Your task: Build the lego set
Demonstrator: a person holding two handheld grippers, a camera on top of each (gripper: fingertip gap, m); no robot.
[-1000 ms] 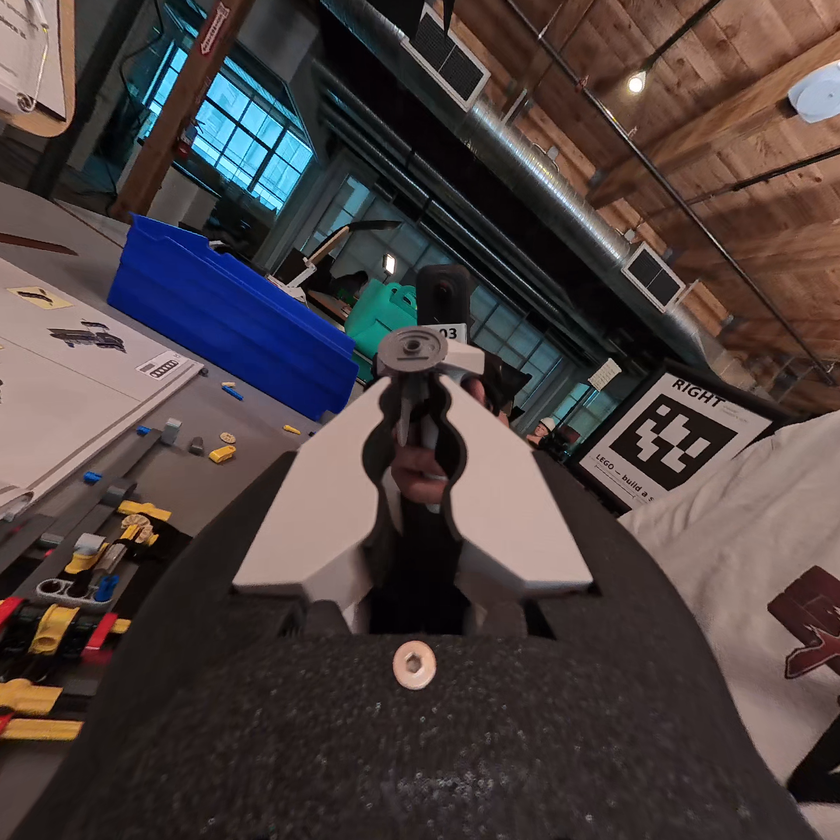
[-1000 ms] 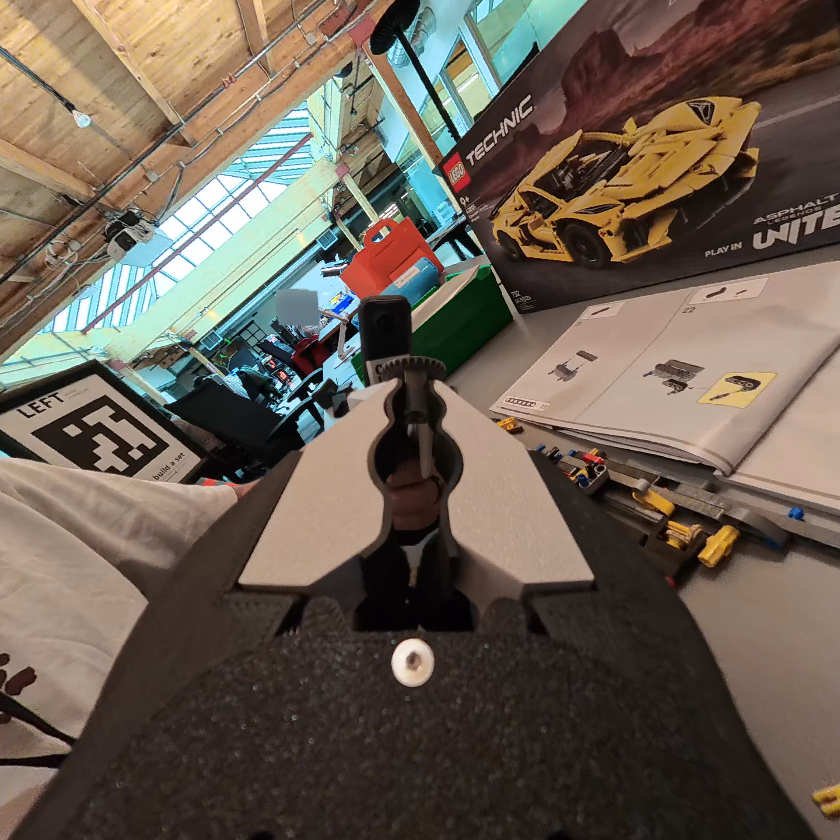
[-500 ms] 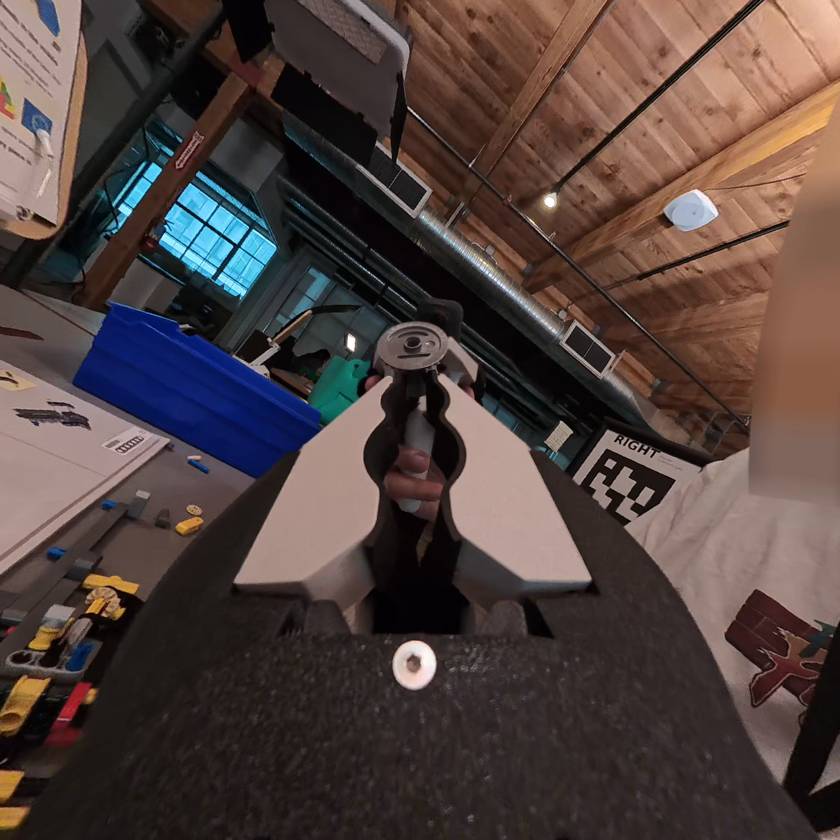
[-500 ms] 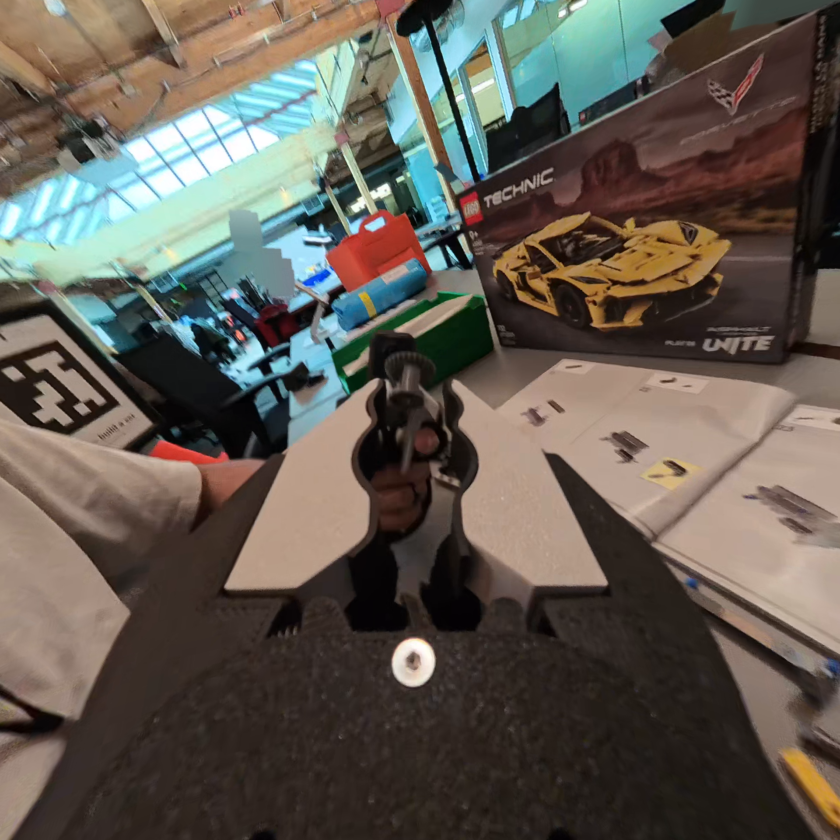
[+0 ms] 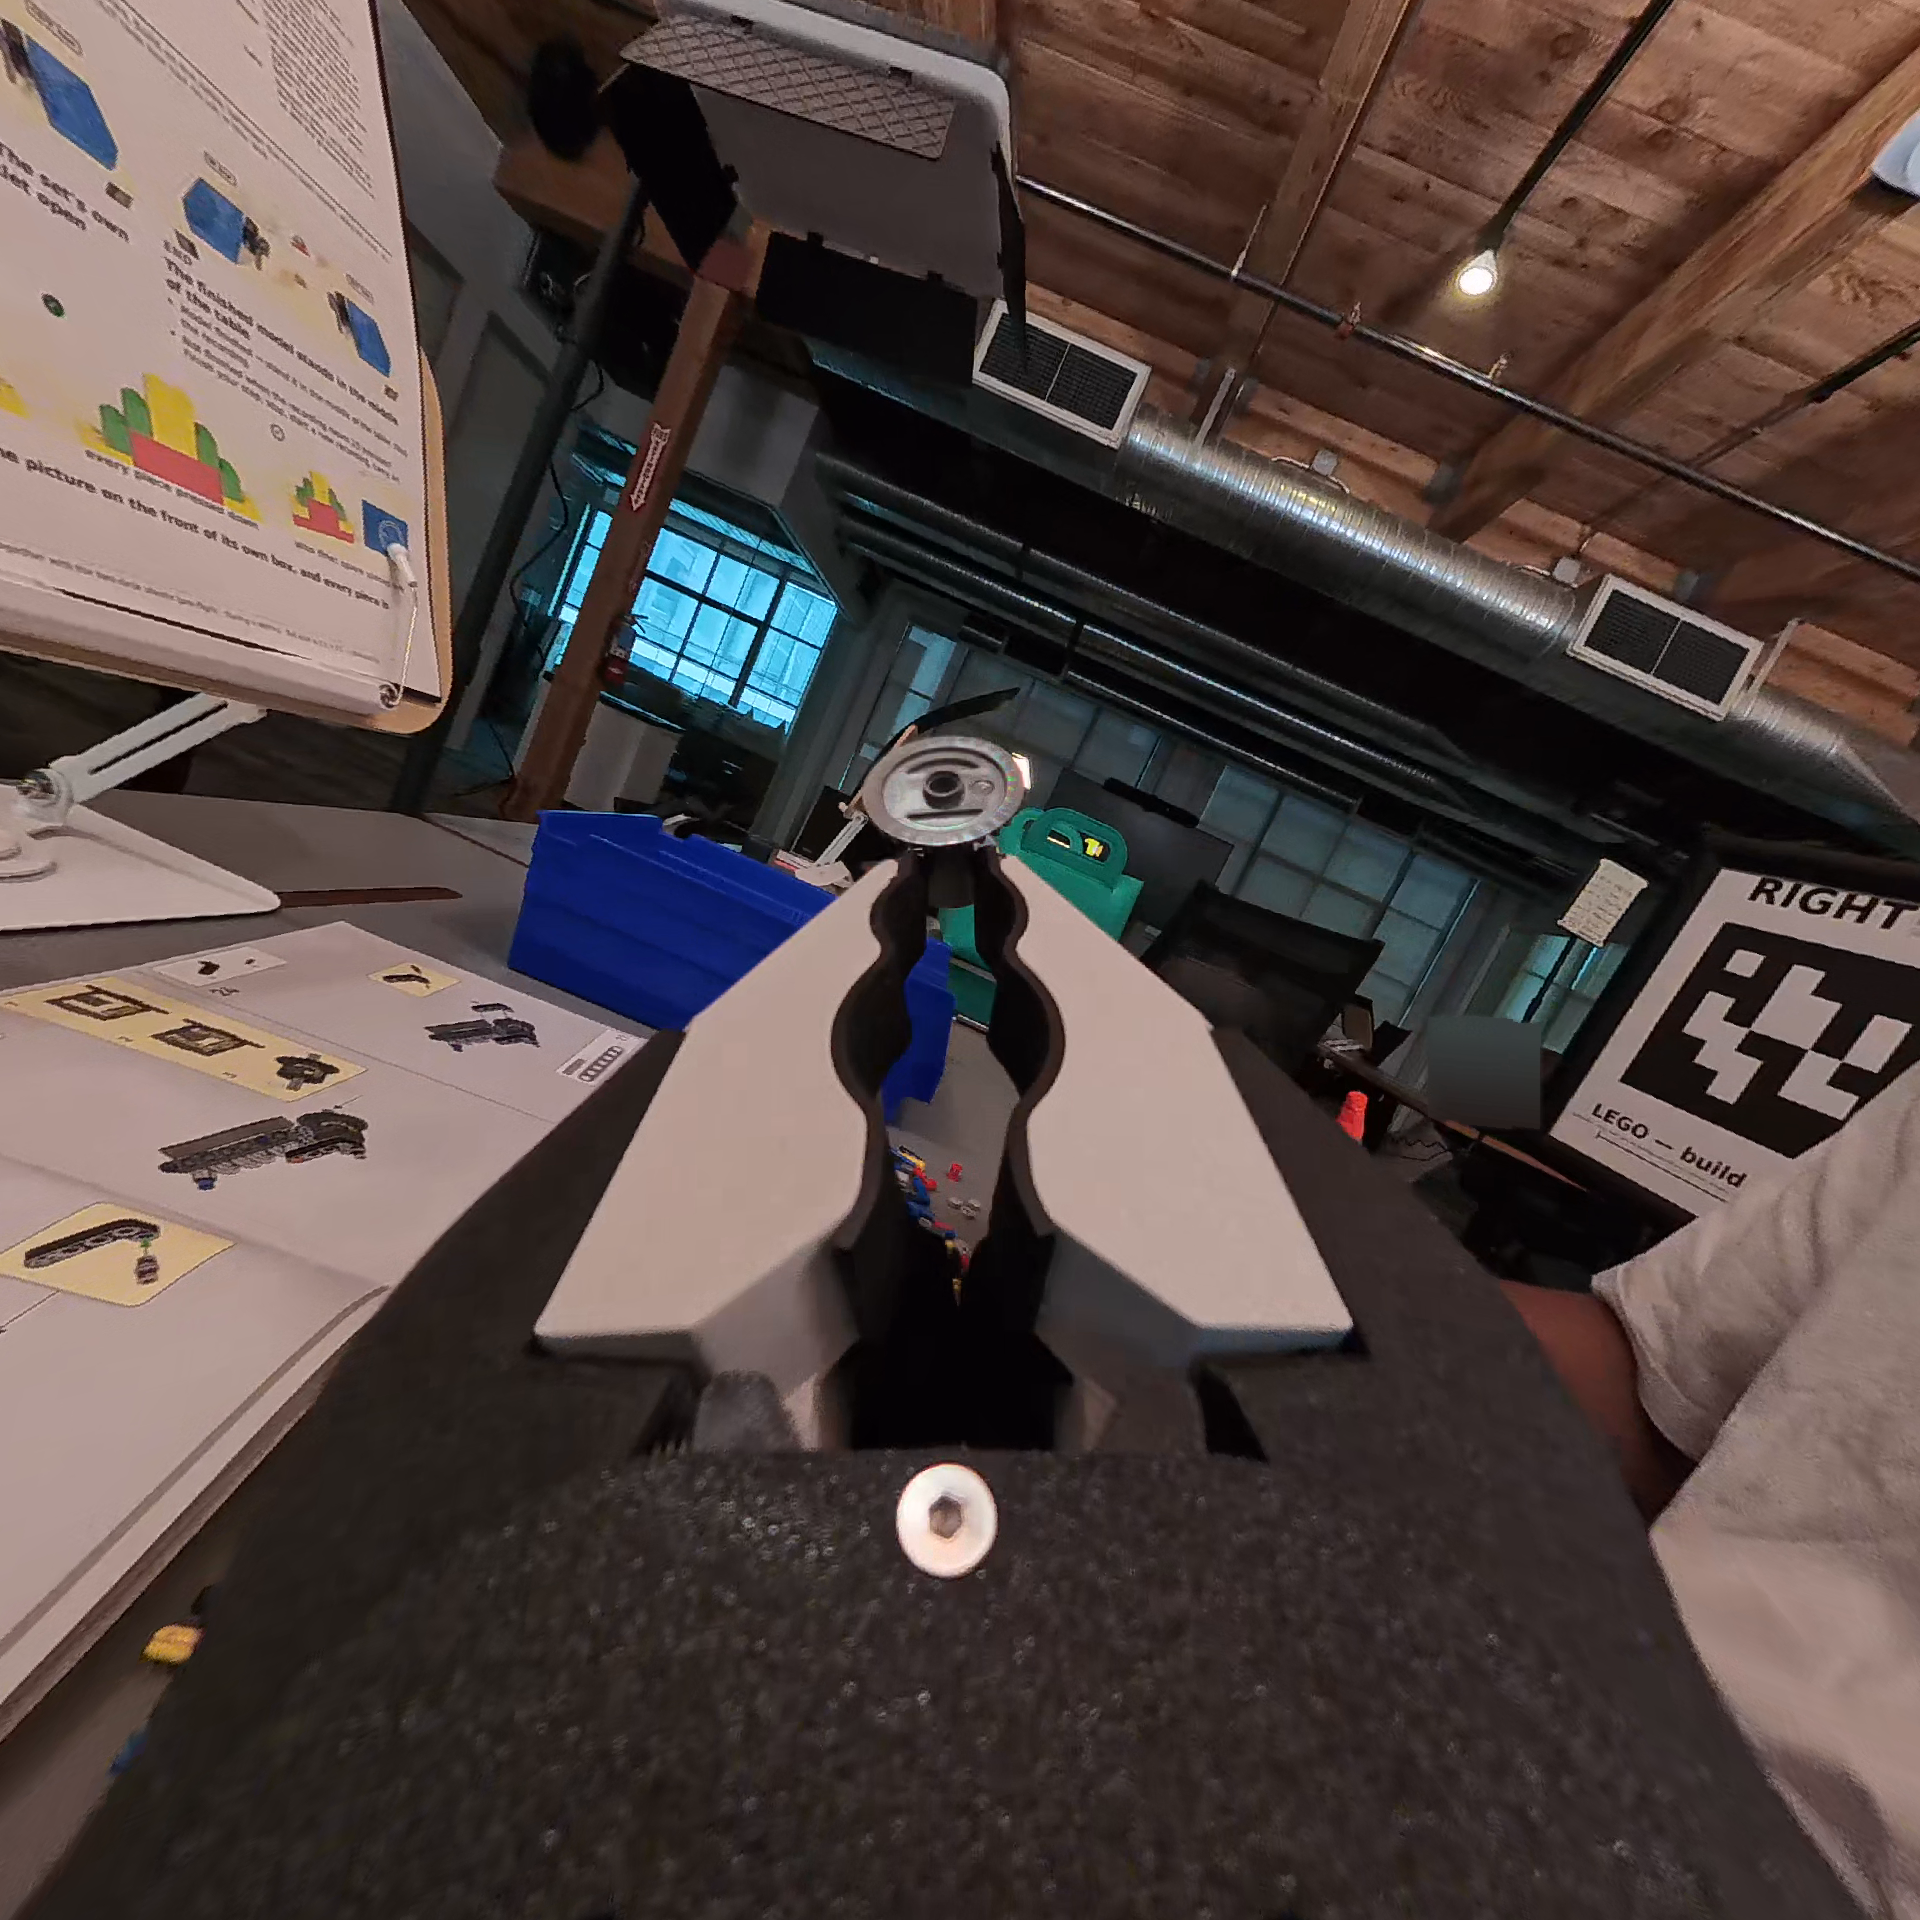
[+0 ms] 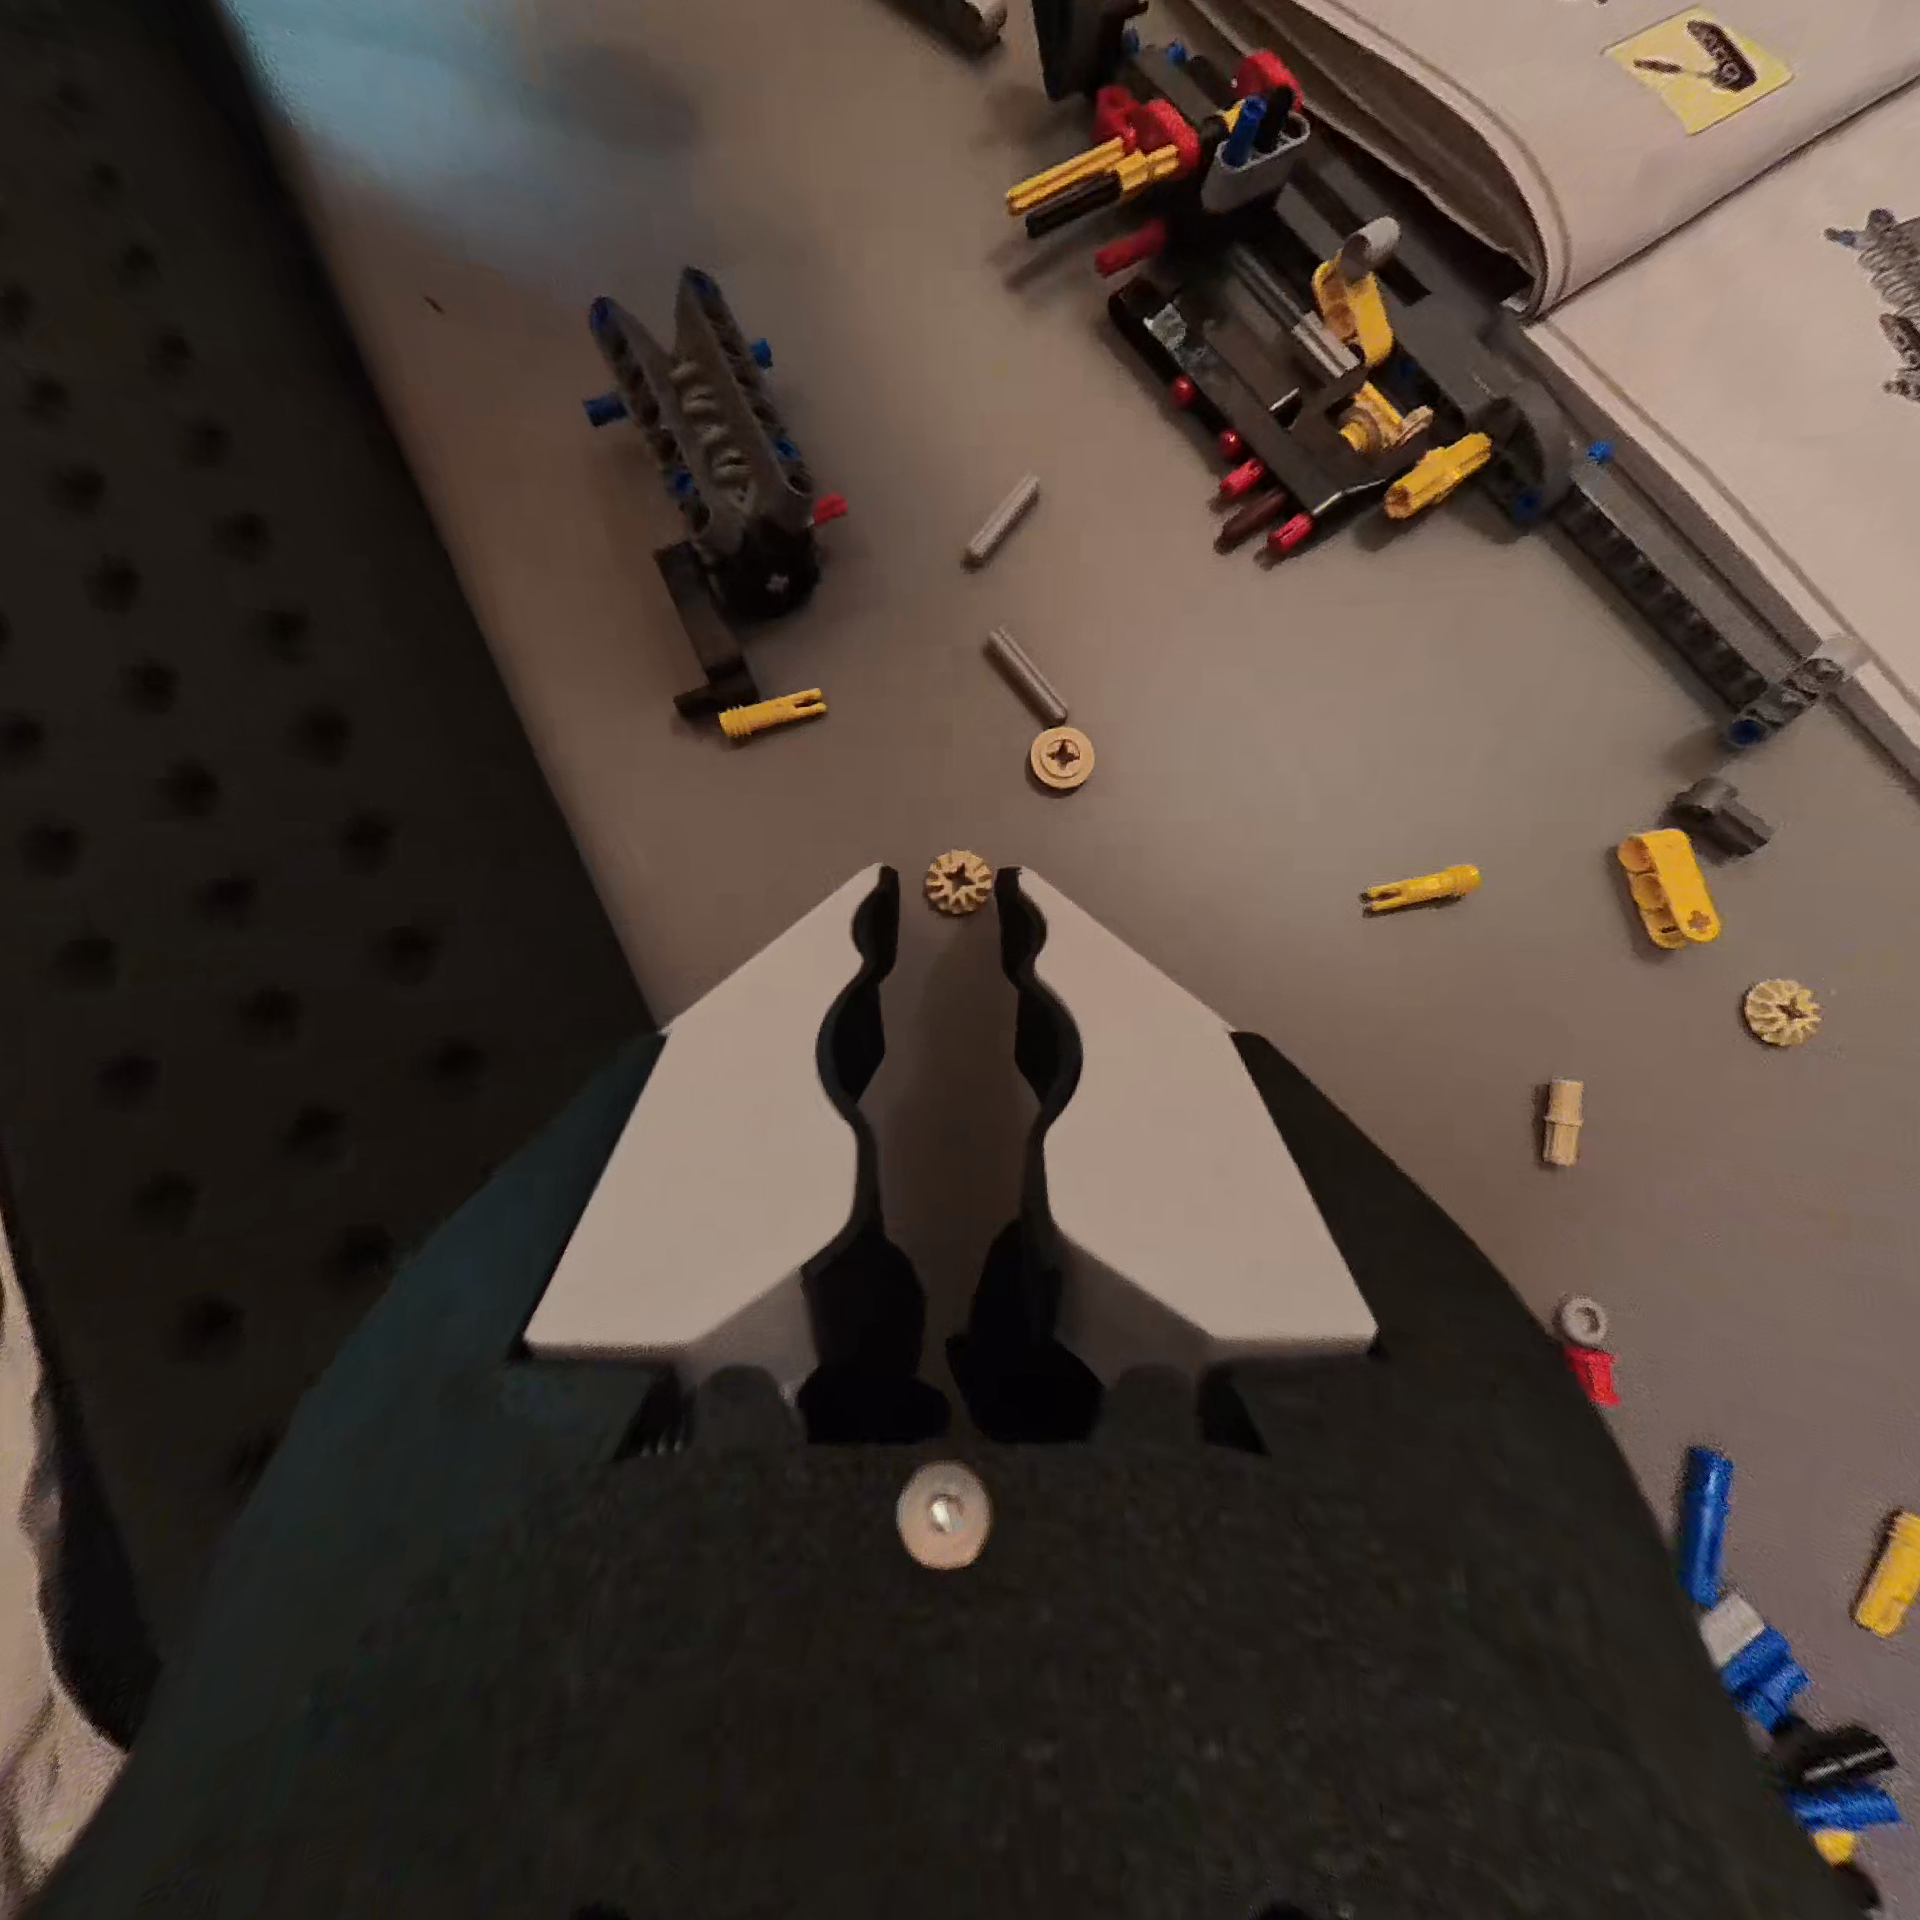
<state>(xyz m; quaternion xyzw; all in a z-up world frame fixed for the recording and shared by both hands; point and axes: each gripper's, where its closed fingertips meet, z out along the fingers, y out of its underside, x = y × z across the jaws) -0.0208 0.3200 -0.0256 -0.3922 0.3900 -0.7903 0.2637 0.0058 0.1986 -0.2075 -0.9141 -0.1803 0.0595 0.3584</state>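
A grey toothed disc (image 5: 943, 800) sits pinched at the very tips of the left gripper (image 5: 948, 868), held up in the air well above the worktop (image 5: 343, 862). Its round face turns toward the camera, with a dark hub at the centre; whatever stem the fingers clamp is hidden in the dark gap between them.

Seen from the right wrist, a tan gear (image 6: 958, 882) lies flat on the grey worktop (image 6: 1195, 831), just ahead of the right gripper (image 6: 948, 883), whose fingers stand narrowly apart and hold nothing. The frame is soft with blur, so whether the tips touch the gear cannot be told.

At 12 o'clock from that gear lies a tan round bush (image 6: 1061, 758), then two short grey axles (image 6: 1025, 675). At 11 o'clock stands a dark grey beam assembly (image 6: 717, 457) with blue pins, a yellow pin (image 6: 771, 715) below it. At 1 o'clock a long dark chassis section (image 6: 1340, 405) with yellow and red parts lies beside the open instruction booklet (image 6: 1714, 343), which the frame cuts off. A second tan gear (image 6: 1781, 1011) lies at 3 o'clock.

In the left view a blue bin (image 5: 665, 914) stands at 9 o'clock from the disc.
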